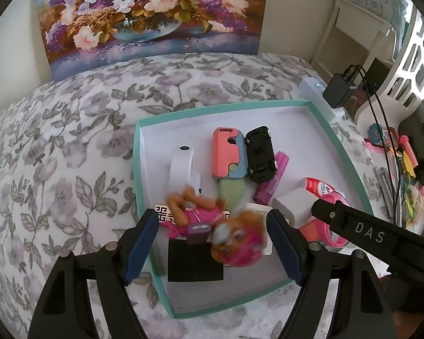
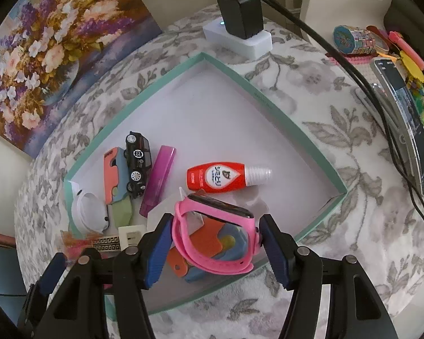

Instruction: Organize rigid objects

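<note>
A teal-rimmed white box (image 1: pixel 137 152) (image 2: pixel 271 104) lies on the floral cloth. My left gripper (image 1: pixel 213 247) is open above its near left part, and a blurred pink and orange puppy toy (image 1: pixel 212 226) lies between the fingers, apart from both pads. My right gripper (image 2: pixel 214 250) is open around a pink watch (image 2: pixel 214 234), its pads close to the strap's sides. The box also holds a black toy car (image 1: pixel 260 155) (image 2: pixel 137 163), a pink and blue case (image 1: pixel 226 152), a purple clip (image 2: pixel 159 178), a red bottle (image 2: pixel 214 176), a white band (image 1: pixel 181 166) and a black block (image 1: pixel 195 260).
A flower painting (image 1: pixel 152 14) leans on the wall behind. A white power strip (image 2: pixel 240 38) with a black charger (image 2: pixel 240 14) and cables sits past the box's far corner. Toys, a phone (image 2: pixel 407 113) and clutter lie at the right. A white chair (image 1: pixel 404 65) stands far right.
</note>
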Demonstrator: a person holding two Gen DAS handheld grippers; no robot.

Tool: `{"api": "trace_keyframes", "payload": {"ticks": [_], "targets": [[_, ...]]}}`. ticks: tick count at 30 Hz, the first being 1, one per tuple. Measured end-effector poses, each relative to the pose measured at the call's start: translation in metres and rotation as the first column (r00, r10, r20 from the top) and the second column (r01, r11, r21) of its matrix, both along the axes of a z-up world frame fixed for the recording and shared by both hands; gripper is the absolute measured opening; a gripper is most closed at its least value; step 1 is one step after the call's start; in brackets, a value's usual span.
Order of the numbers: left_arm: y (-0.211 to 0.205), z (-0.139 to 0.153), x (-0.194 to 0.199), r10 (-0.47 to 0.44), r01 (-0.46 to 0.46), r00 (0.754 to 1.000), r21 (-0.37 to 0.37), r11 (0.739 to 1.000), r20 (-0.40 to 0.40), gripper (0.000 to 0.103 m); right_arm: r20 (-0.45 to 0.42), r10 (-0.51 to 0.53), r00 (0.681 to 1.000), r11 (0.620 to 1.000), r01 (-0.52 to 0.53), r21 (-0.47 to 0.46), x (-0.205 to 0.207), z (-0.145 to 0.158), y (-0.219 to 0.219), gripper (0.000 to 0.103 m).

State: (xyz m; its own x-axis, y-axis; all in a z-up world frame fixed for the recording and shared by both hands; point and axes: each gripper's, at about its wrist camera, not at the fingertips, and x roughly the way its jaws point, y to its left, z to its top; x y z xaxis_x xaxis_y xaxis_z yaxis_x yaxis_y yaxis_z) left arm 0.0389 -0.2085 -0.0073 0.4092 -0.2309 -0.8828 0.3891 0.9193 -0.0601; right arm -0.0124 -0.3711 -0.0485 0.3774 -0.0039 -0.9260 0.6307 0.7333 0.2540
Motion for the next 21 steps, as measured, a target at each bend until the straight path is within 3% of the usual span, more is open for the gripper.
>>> {"api": "trace_keyframes", "payload": {"ticks": [11,21], "targets": [[0.006,0.001,0.004,0.026,-0.027,1.000,-0.008,1.000,-0.014,0.080,-0.008,0.006,1.000,1.000,-0.006,-0.025,0.001,0.002,0.002,0.071],[0.030,-0.001,0.017,0.132,-0.132,0.991,0.004,0.991,-0.032,0.083,-0.022,0.029,0.999,0.998,-0.030,-0.052,0.005,0.003,0.005,0.078]]}}
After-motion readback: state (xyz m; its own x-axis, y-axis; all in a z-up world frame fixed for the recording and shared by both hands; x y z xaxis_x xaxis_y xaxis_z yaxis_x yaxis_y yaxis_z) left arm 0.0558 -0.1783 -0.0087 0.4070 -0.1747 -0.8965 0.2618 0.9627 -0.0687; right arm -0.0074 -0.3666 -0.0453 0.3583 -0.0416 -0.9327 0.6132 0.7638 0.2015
